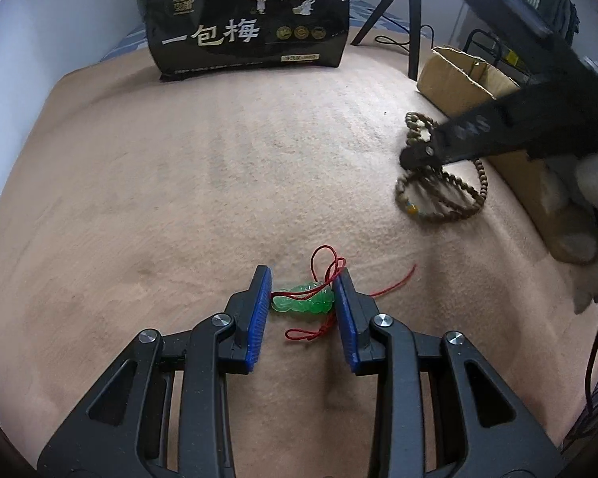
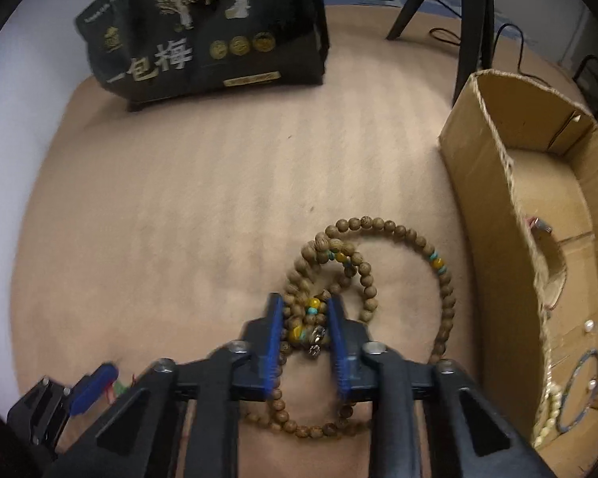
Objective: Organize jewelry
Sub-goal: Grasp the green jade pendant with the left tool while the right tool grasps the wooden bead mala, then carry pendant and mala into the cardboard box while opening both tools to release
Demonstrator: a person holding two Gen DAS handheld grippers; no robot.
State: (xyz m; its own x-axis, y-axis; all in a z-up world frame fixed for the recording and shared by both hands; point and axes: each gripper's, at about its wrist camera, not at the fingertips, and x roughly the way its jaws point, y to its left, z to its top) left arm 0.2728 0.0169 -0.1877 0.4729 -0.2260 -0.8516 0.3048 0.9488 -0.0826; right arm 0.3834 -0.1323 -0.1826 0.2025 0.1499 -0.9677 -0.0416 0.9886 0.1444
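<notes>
Pendant (image 1: pixel 302 302) between left tongs (image 1: pixel 301 292); beads (image 2: pixel 362 275) around right tongs (image 2: pixel 303 320), box (image 2: pixel 494 215) just right.

In the right wrist view, the wooden bead necklace (image 2: pixel 382 263) runs under the right gripper (image 2: pixel 305 314) in the lower middle, so part of its loop is hidden, and the left gripper (image 2: pixel 91 392) at the lower left is blurred and cut by the frame edge. In the left wrist view, the right gripper's fingers (image 1: pixel 418 155) at the right cover some beads, which look smeared. Small pieces inside the cardboard box (image 2: pixel 494 183) at the far right are perhaps pearls, too small to tell.
</notes>
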